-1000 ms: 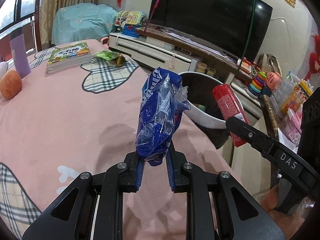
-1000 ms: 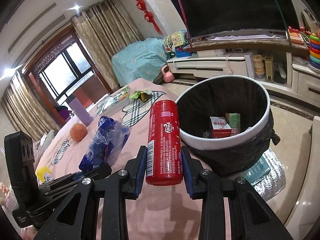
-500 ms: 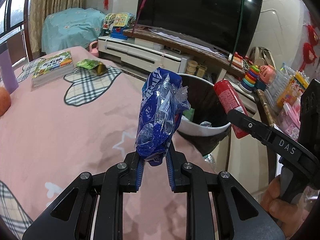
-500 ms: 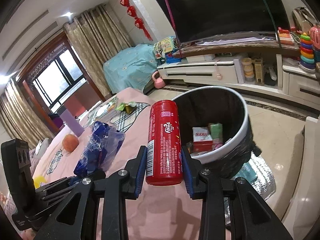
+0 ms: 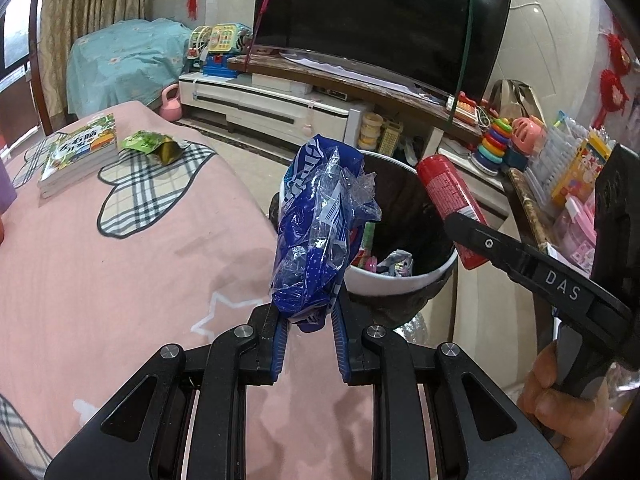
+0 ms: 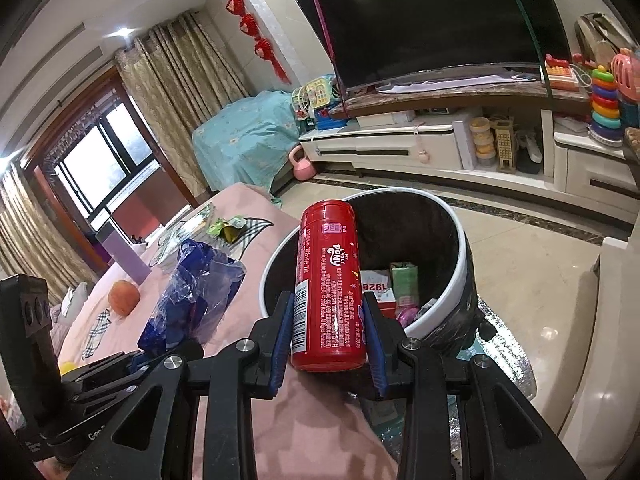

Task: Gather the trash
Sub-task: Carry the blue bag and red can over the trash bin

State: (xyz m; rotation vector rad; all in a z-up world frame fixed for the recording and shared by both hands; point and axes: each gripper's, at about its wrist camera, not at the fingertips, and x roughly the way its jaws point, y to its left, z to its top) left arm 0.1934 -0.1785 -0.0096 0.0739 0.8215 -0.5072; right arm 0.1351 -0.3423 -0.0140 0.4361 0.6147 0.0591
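Observation:
My left gripper (image 5: pixel 307 320) is shut on a crumpled blue plastic wrapper (image 5: pixel 320 232), held upright above the pink bedspread's edge, just short of the bin. My right gripper (image 6: pixel 327 334) is shut on a red cylindrical can (image 6: pixel 328 288), held upright at the near rim of the bin. The white bin with a black liner (image 6: pixel 460 280) stands on the floor beside the bed and holds several wrappers and small boxes. In the left wrist view the can (image 5: pixel 448 200) and the bin (image 5: pixel 400 280) show to the right. The wrapper also shows in the right wrist view (image 6: pixel 196 292).
A green snack wrapper (image 5: pixel 150 144) and a stack of books (image 5: pixel 80 152) lie on the pink bedspread (image 5: pixel 120 272). An orange fruit (image 6: pixel 124 298) sits farther back. A TV stand (image 6: pixel 440 144), toys (image 5: pixel 496 140) and shelves stand behind and right of the bin.
Both grippers have moved forward toward the bin with their loads. The bin now looks closer and its inside shows more in both views.

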